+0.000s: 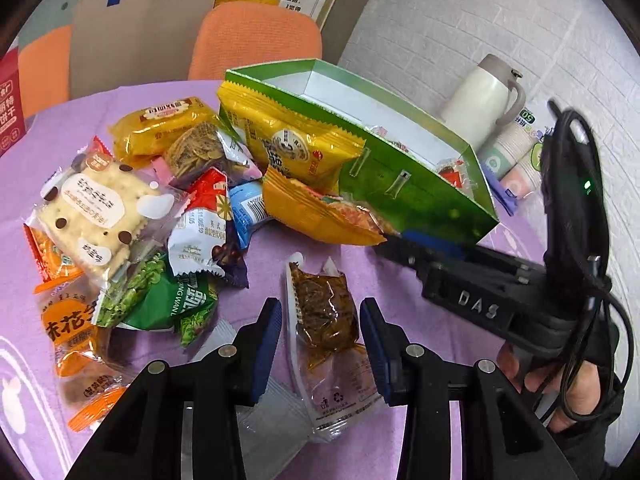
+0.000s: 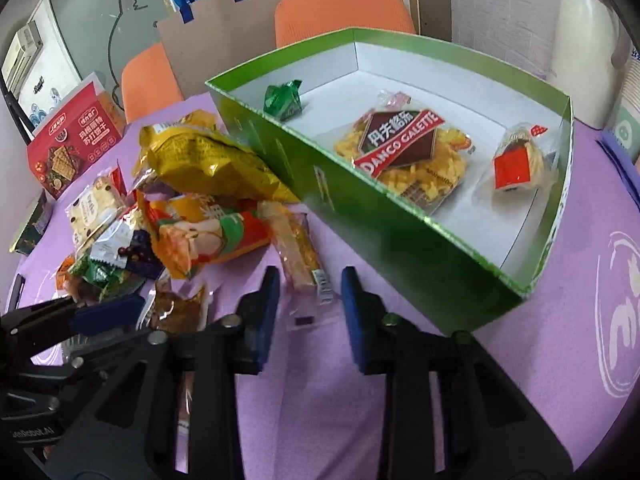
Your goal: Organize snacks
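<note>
Three snacks are already sitting in the green box point(image 2: 404, 216): a waffle pack point(image 2: 404, 152) with a red and brown label in the middle, a small green wrapped bit point(image 2: 283, 100) near the far corner, and a clear pack with a red square point(image 2: 516, 168) by the right wall. Everything else is still lying in a pile point(image 1: 132, 216) on the purple cloth point(image 1: 280, 248), left of the box and pressing up against its near wall: yellow bags, a chocolate-chip cracker pack, green pea packets, orange ones.

I'm holding my left gripper point(image 1: 320, 340) spread wide, with a clear pouch of brown stuff point(image 1: 324, 312) lying between the blue pads point(image 1: 268, 332); I can't tell if either pad is touching it. Its lower end is running under the gripper, so part of the label is hidden.

I'm keeping my right gripper point(image 2: 310, 300) released too, grasping nothing, with a long clear stick pack point(image 2: 300, 248) lying just ahead of the gap. From the left camera its tips are reaching toward the orange bag by the box, but they're dark and hard to make out there.

Print on most wrappers is too blurry to read. Box's far side is cut off from the left view, and the pile's bottom layer is buried.
</note>
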### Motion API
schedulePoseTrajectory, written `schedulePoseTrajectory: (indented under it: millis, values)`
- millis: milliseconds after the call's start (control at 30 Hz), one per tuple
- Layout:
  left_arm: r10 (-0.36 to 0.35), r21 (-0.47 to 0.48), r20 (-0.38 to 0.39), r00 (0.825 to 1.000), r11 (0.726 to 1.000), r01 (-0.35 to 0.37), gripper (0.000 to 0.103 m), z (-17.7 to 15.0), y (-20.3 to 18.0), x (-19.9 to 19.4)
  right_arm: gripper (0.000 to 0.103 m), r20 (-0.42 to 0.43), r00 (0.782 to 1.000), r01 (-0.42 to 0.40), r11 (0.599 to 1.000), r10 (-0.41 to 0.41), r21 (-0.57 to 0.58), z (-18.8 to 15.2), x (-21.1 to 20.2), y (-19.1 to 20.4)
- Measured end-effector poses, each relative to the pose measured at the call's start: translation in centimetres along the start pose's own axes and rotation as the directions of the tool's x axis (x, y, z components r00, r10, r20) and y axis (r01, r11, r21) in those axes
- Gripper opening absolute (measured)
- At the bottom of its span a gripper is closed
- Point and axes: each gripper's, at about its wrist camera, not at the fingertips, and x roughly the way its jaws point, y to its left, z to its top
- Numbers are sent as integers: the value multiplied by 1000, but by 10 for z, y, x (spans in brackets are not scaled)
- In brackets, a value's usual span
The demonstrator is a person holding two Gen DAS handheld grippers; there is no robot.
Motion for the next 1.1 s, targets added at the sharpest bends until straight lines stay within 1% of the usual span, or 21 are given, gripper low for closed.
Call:
schedulePoseTrajectory:
  millis: [67, 100, 133, 200, 267, 367, 500, 533, 600, 633, 700, 767, 833, 933, 1100]
  values:
    - [2, 7, 9, 1000, 1000, -2, 42, 1, -1, -3, 27, -16, 1000, -15, 1000, 15, 5, -8, -8, 3]
    - [6, 10, 7, 1000, 1000, -6, 45, 2, -2, -2, 27, -18, 1000, -23, 1000, 23, 13, -12, -13, 3]
    - [7, 14, 3, 1000, 1000, -7, 46, 3, -3, 0, 27, -14, 1000, -26, 1000, 27, 17, -14, -16, 4]
    - [5, 14, -14, 1000, 1000, -5, 47, 4, -5, 6, 28, 3, 1000, -21, 1000, 21, 6, -18, -24, 6]
    - [5, 12, -32, 999, 1000, -4, 47, 3, -7, 13, 39, 5, 1000, -15, 1000, 15, -11, -17, -25, 7]
    - [26, 33, -41, 999, 999, -24, 47, 3, -11, 18, 40, 4, 1000, 14, 1000, -13, -20, -13, -19, 8]
    - [41, 41, -45, 998, 998, -39, 47, 2, -13, 22, 40, 4, 1000, -7, 1000, 7, -6, -16, -10, 6]
    - [45, 48, -39, 998, 998, -43, 47, 2, -14, 22, 40, 19, 1000, -9, 1000, 9, -10, -17, -11, 7]
    - [54, 60, -35, 998, 997, -52, 46, 1, -15, 23, 30, 27, 1000, -5, 1000, 4, 10, -19, -12, 4]
    - [62, 62, -35, 997, 996, -60, 40, 2, -17, 24, 27, 28, 1000, -11, 1000, 10, 29, -20, -12, 1]
    - [53, 52, -34, 998, 997, -51, 39, 1, -15, 23, 26, 34, 999, -40, 997, 38, 68, -22, -15, -5]
    - [44, 47, -31, 999, 998, -42, 38, 1, -15, 20, 23, 48, 998, -40, 996, 36, 81, -25, -23, -9]
    - [33, 49, -13, 999, 998, -32, 38, 1, -19, 12, 22, 63, 997, -53, 994, 47, 91, -28, -33, -10]
    - [21, 78, 22, 1000, 997, -23, 38, 3, -30, -4, 22, 105, 993, -66, 994, 57, 85, -30, -53, -9]
    - [-55, 113, 66, 996, 993, 47, 38, 14, -49, -35, 22, 178, 980, -100, 993, 87, 65, -30, -85, -5]
